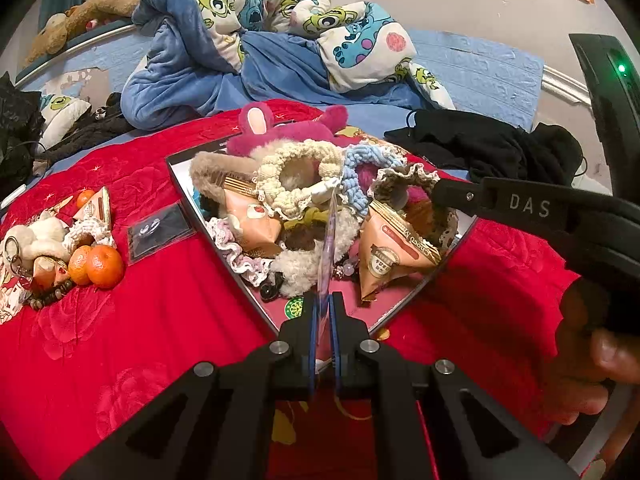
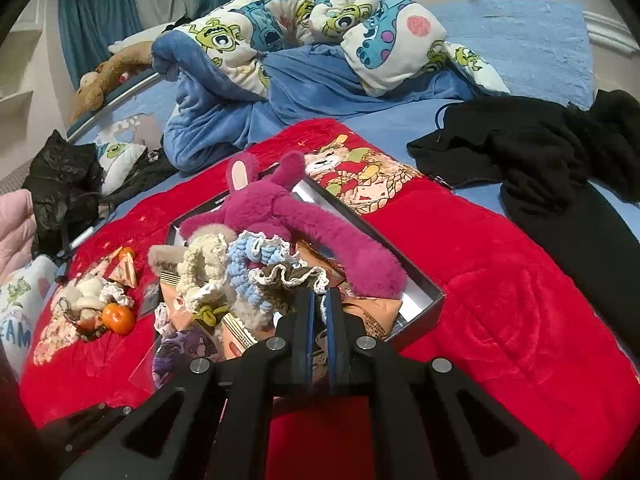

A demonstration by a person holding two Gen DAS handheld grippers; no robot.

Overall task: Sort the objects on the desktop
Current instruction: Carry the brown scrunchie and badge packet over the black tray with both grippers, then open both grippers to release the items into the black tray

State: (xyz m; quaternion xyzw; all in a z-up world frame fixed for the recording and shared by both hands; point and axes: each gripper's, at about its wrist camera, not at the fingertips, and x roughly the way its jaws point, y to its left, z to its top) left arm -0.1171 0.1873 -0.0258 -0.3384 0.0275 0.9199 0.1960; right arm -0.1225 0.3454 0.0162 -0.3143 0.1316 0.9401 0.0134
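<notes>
A shallow dark box [image 1: 404, 312] on the red blanket holds scrunchies, triangular snack packets [image 1: 390, 248] and a pink plush toy [image 1: 288, 128]. My left gripper [image 1: 324, 300] is shut on a thin clear plastic card sleeve [image 1: 330, 236], held edge-on above the box. My right gripper [image 2: 319, 300] is shut on a brown frilly scrunchie [image 2: 292, 278] over the box [image 2: 424, 300]; it also shows in the left wrist view [image 1: 434, 192] at that scrunchie [image 1: 404, 178]. The printed card sleeve [image 2: 184, 350] shows at lower left in the right wrist view.
On the red blanket [image 1: 160, 320] to the left lie oranges [image 1: 105, 266], a snack packet [image 1: 98, 208], a cream plush keychain [image 1: 38, 240], beads and a small clear sleeve [image 1: 158, 232]. A blue cartoon quilt [image 1: 260, 40] and black clothes [image 1: 492, 144] lie behind.
</notes>
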